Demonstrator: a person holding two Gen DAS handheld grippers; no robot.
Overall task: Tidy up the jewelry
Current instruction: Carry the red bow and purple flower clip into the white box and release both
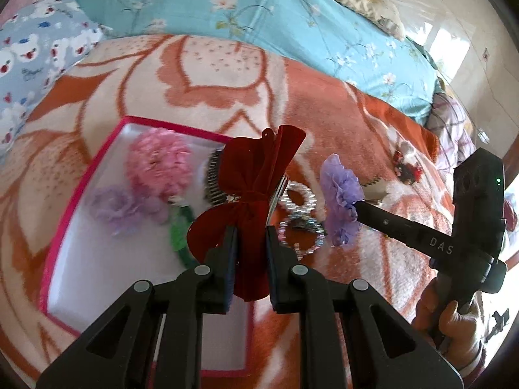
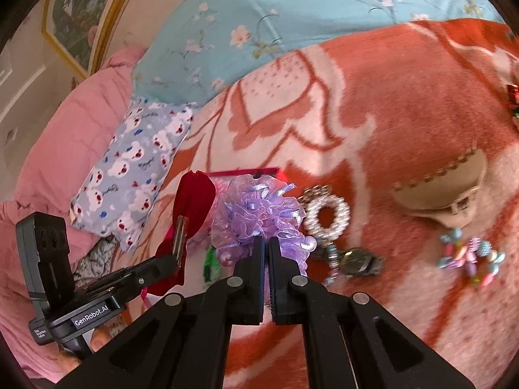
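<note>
My left gripper (image 1: 250, 233) is shut on a dark red velvet bow clip (image 1: 259, 175) and holds it above the right edge of a pink-rimmed box (image 1: 65, 201). The box holds a pink flower (image 1: 159, 162), a purple flower (image 1: 120, 207), a green piece and a comb clip (image 1: 212, 181). My right gripper (image 2: 266, 243) is shut on a purple ribbon flower (image 2: 256, 214), seen also in the left wrist view (image 1: 340, 197), held above the blanket right of the box. The red bow also shows in the right wrist view (image 2: 191, 207).
On the orange and white blanket (image 2: 389, 103) lie a pearl ring bracelet (image 2: 327, 217), a dark watch (image 2: 356, 262), a colourful bead bracelet (image 2: 470, 256), a beige claw clip (image 2: 444, 191) and a red ornament (image 1: 405, 168). Pillows lie at the back.
</note>
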